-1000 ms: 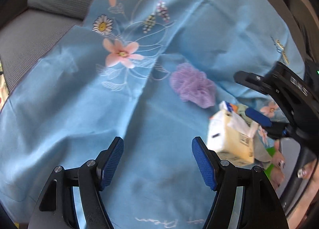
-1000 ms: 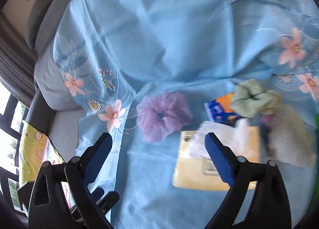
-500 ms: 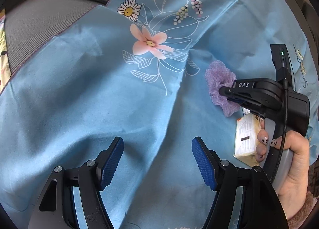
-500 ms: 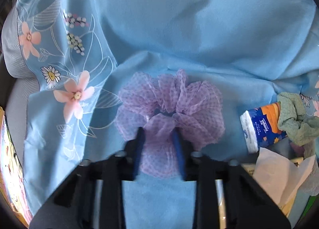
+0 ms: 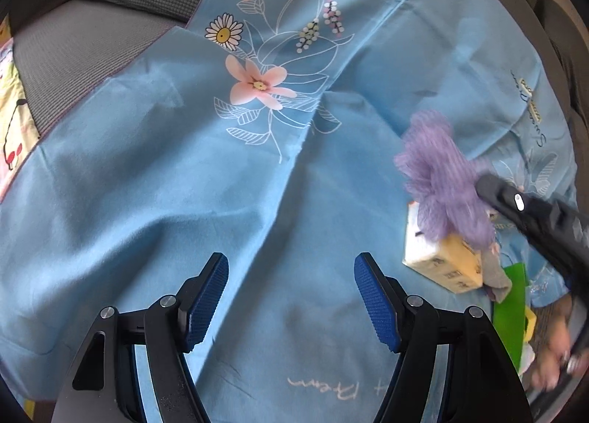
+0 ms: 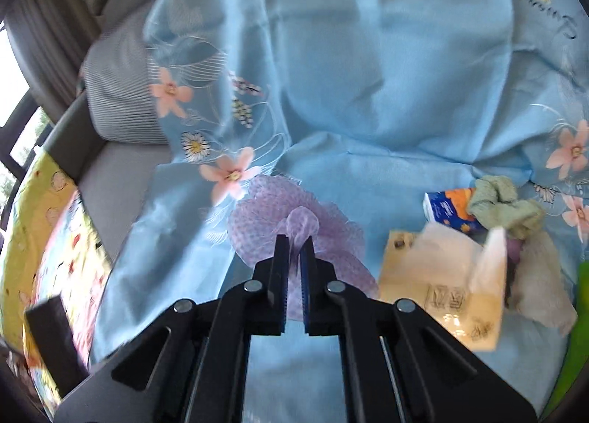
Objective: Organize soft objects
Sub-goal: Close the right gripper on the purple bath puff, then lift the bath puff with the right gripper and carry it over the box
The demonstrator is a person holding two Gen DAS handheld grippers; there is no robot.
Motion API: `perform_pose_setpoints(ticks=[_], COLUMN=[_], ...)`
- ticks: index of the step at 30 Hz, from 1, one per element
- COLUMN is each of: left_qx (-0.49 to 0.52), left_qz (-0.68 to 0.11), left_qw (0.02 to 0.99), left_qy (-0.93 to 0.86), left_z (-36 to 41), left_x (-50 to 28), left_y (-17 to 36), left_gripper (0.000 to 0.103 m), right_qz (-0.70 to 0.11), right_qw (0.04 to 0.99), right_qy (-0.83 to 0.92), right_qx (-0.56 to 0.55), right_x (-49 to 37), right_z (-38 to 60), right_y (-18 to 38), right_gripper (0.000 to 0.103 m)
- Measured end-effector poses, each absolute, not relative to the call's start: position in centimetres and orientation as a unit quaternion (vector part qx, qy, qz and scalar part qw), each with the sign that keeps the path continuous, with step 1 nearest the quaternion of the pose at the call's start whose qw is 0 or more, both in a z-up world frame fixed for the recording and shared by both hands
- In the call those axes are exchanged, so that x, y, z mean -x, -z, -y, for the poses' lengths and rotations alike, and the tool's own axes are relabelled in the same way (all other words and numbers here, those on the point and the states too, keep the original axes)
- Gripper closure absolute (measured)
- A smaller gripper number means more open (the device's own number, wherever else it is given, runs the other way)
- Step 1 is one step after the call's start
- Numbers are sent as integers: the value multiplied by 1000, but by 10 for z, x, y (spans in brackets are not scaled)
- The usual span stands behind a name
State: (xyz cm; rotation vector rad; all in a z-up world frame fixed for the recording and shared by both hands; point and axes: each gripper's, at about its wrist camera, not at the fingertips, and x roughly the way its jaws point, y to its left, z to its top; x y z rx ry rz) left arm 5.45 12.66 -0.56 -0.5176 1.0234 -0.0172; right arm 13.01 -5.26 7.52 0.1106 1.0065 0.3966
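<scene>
My right gripper (image 6: 294, 242) is shut on a purple mesh scrunchie (image 6: 265, 213) and holds it lifted above the blue floral sheet (image 6: 368, 73). The scrunchie also shows blurred in the left wrist view (image 5: 441, 180), gripped by the right gripper (image 5: 486, 184). A green scrunchie (image 6: 504, 202) lies on a blue-orange tissue pack (image 6: 445, 208). A yellow tissue box (image 6: 441, 283) with white tissue sticking out lies right of my right gripper. My left gripper (image 5: 291, 283) is open and empty over the sheet.
A grey cloth (image 6: 541, 276) lies right of the tissue box. A green bag (image 5: 510, 309) sits at the right edge. Grey sofa cushions (image 5: 92, 29) lie left of the sheet, with a yellow patterned fabric (image 6: 48, 239) beyond.
My right gripper came down over the purple scrunchie, shut on it and lifted it off the sheet. My left gripper stayed open and shifted slightly.
</scene>
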Motion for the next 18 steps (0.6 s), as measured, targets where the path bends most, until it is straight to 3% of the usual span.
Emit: perform_pose_setpoints(ticks=[6, 10, 15, 17, 18], left_qx=[247, 229, 204, 199, 198], left_qz=[-482, -498, -522, -531, -535], left_qw=[840, 835, 826, 821, 818], left_qy=[27, 46, 63, 69, 72], left_z=[-115, -99, -78, -71, -69], left_x=[-34, -24, -15, -12, -10], left_y=[-8, -8, -1, 4, 6], left_gripper=[32, 32, 32, 32, 32], right_qz=[-468, -496, -539, -552, -552], right_qw=[858, 845, 819, 811, 810], right_qy=[-211, -199, -196, -193, -190], right_qx=[-4, 28, -7, -35, -51], right_x=[-45, -15, 6, 9, 10], right_z=[72, 81, 103, 112, 118], right_y=[-75, -44, -14, -7, -6], right_gripper=[97, 97, 94, 87, 77])
